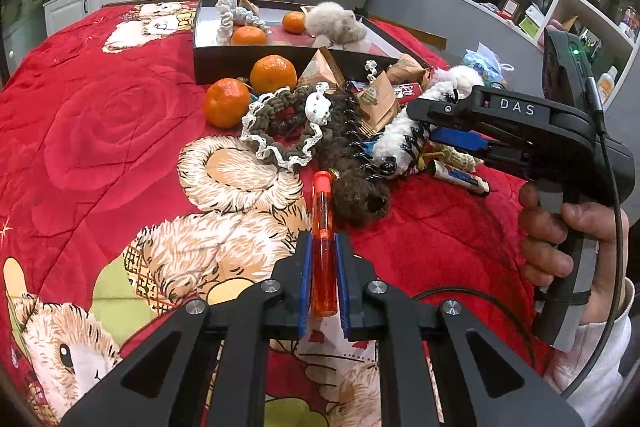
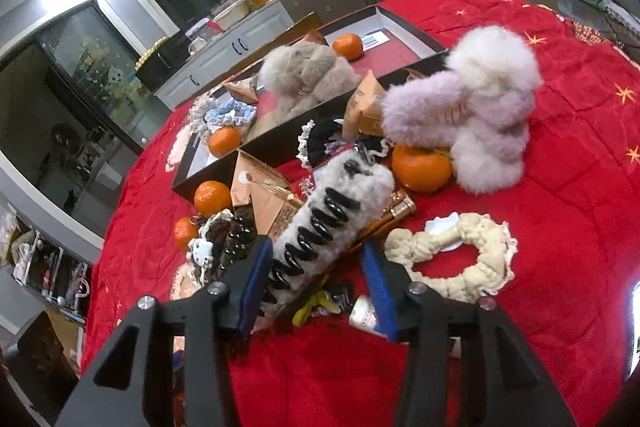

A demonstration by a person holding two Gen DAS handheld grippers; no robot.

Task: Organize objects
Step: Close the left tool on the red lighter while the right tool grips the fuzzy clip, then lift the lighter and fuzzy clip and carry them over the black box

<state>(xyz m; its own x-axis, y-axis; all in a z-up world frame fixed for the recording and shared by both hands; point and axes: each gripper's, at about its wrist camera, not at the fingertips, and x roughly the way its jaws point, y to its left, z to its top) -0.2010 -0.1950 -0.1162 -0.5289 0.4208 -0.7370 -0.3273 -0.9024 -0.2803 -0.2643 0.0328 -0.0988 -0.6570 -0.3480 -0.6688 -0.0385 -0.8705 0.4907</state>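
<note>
Now gripping lighter (image 1: 323, 247) in left fingers (image 1: 308, 279); right fingers (image 2: 256, 279) open, straddling clip (image 2: 328, 219), needing to close.

small tube (image 2: 362, 313) half hidden behind gripper finger, label unreadable

**Two wrist views, one shared heap**

My left wrist camera sits just behind the left gripper (image 1: 323, 251), angled down across the red blanket (image 1: 80, 131) toward the dark box (image 1: 256, 61) and the kitchen beyond; it catches the right gripper (image 1: 424, 115) side-on at the right. My right wrist camera looks down along the right gripper (image 2: 316, 267), very close to the heap. Both views share the white furry hair claw (image 1: 400, 135) (image 2: 340, 203), the box (image 2: 208, 179) and the oranges (image 1: 226, 103) (image 2: 212, 197).
</note>
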